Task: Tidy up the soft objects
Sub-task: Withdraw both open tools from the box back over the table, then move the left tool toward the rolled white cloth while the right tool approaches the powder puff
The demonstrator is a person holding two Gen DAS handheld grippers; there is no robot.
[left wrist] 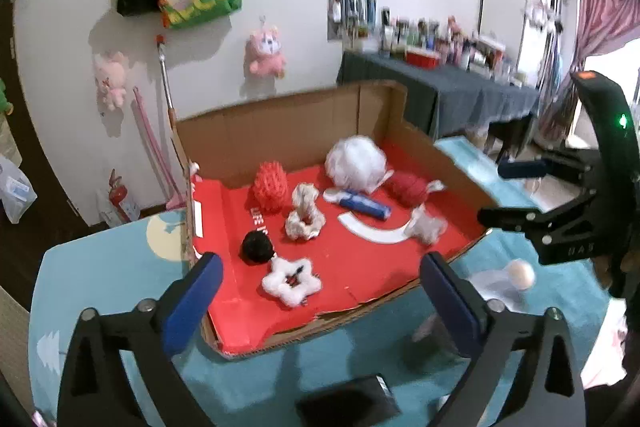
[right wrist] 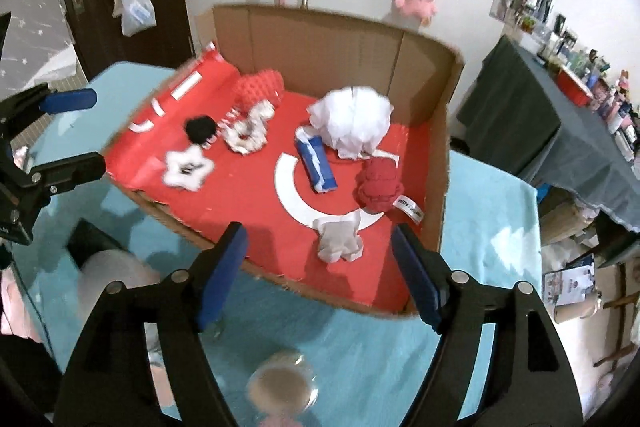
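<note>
while both spread, box [right wrist: 444,163] front edge unblocked.

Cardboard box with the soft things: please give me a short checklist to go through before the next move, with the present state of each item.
1. Left tool open and empty: ok.
2. Right tool open and empty: ok.
3. Soft things inside the cardboard box, such as the white puff, red knit toy and star scrunchie: ok.
4. Things left outside on the blue cloth: not ok, a blurred pale round thing lies in front of the box.
5. What that thing is: cannot tell.
</note>
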